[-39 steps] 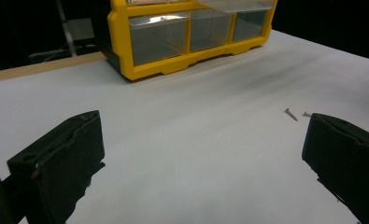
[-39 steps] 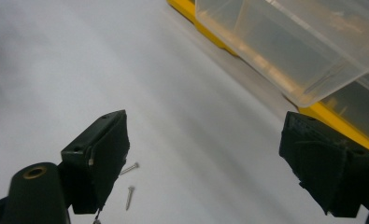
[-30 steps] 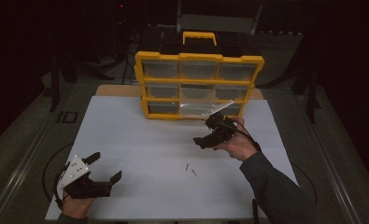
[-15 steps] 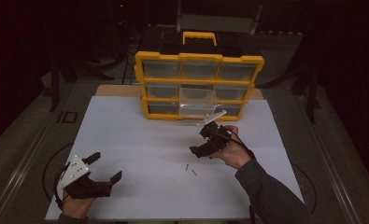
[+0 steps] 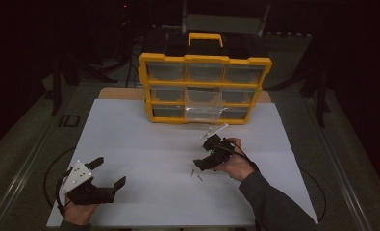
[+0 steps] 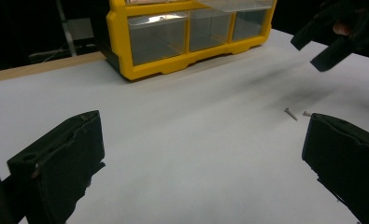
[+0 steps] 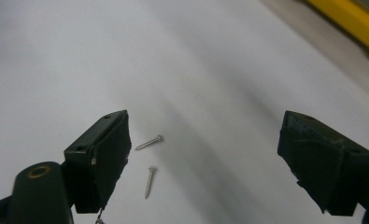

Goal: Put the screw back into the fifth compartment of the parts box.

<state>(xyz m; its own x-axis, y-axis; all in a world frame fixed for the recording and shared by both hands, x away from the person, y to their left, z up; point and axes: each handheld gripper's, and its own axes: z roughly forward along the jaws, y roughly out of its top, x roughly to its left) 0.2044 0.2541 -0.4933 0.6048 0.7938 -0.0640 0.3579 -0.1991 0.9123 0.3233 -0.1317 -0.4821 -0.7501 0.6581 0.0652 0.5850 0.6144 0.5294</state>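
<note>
From above, your right gripper hangs over the white sheet with its jaws apart and nothing between them, just above two small screws lying side by side near the middle of the sheet. Your left gripper sits at the near left edge, jaws wide apart and empty, well apart from the screws. The yellow drawer box stands at the far side, one clear middle drawer pulled out.

In the left gripper view, your two black jaws stand far apart over bare sheet. The screws lie near the right jaw, the right gripper hangs above them, and the drawer box stands behind.

In the right gripper view, your jaws stand open, holding nothing. Both screws lie on the sheet just beside the left jaw, one slanted, the other nearly upright in the frame, close together but not touching.
</note>
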